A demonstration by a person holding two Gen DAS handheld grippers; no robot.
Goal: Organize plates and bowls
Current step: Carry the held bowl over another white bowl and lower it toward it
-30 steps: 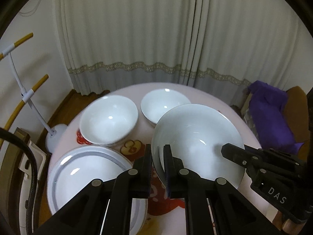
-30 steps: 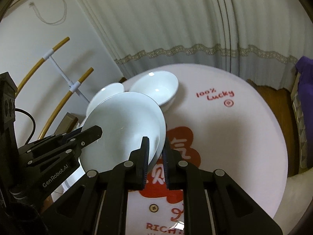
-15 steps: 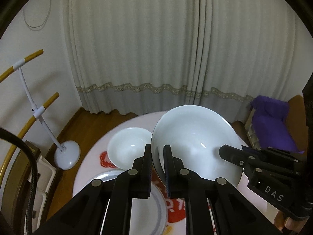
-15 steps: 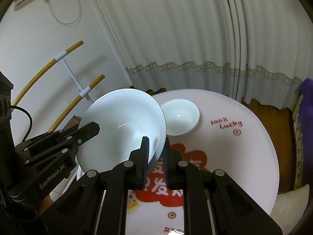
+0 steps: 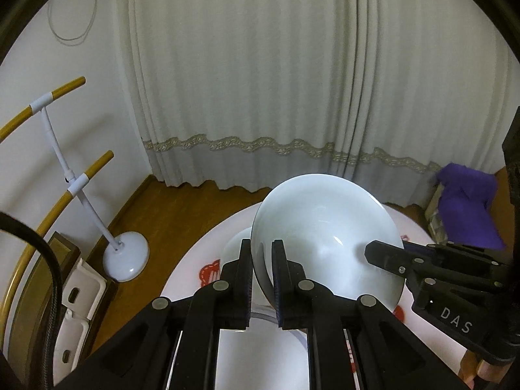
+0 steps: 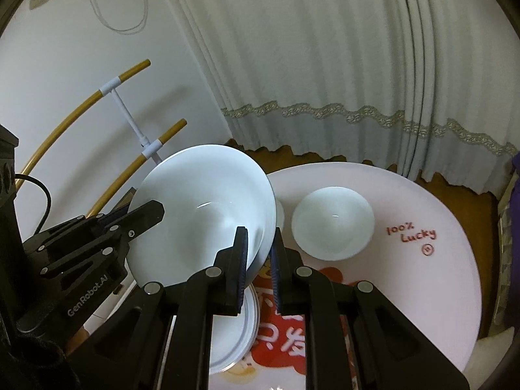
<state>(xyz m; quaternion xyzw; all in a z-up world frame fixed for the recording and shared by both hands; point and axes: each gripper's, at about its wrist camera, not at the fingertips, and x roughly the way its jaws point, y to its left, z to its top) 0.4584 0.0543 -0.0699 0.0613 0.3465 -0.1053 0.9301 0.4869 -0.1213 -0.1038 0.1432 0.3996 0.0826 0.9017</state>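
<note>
A large white bowl (image 5: 325, 237) hangs tilted in the air above the round pink table (image 5: 195, 260), gripped from both sides. My left gripper (image 5: 261, 250) is shut on its left rim. My right gripper (image 6: 260, 240) is shut on the opposite rim of the same bowl (image 6: 204, 211). Each gripper also shows in the other's view: the right gripper (image 5: 386, 256) and the left gripper (image 6: 143, 217). Below lie a grey-rimmed plate (image 6: 230, 334) and a smaller white bowl (image 6: 331, 224). Another bowl (image 5: 234, 247) is mostly hidden behind the lifted one.
A white stand with gold hoops (image 5: 123, 260) sits on the wooden floor left of the table, beside a white box (image 5: 81, 292). Pale curtains (image 5: 260, 97) hang behind. A purple cloth (image 5: 464, 208) lies on a seat to the right.
Both grippers have risen with the large bowl held between them. The table, plate and small bowls have dropped lower and shrunk in both views.
</note>
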